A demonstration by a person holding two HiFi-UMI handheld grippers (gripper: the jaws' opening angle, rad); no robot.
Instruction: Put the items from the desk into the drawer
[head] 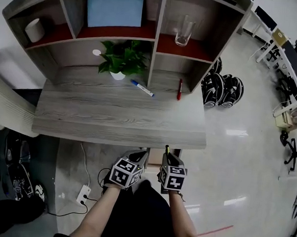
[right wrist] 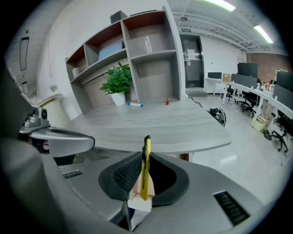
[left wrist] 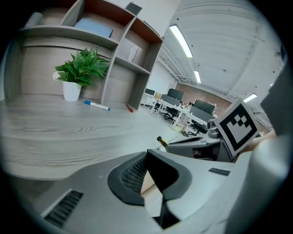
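Before the desk point(head: 117, 120), the right gripper point(right wrist: 143, 176) clamped a yellow utility knife point(right wrist: 145, 162) lengthwise along its jaws, tip toward the desk; the left gripper point(left wrist: 151, 176) was closed, empty.

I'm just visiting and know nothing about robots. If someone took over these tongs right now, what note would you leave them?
Left tongs: shut and empty, just off the desk's near edge.
Right tongs: shut on a yellow utility knife, beside the left.
On the desk: blue marker and red pen, at the back by the potted plant.
Done: knife is in hand. No drawer is in view.
Left: stow the knife, then the marker and pen.
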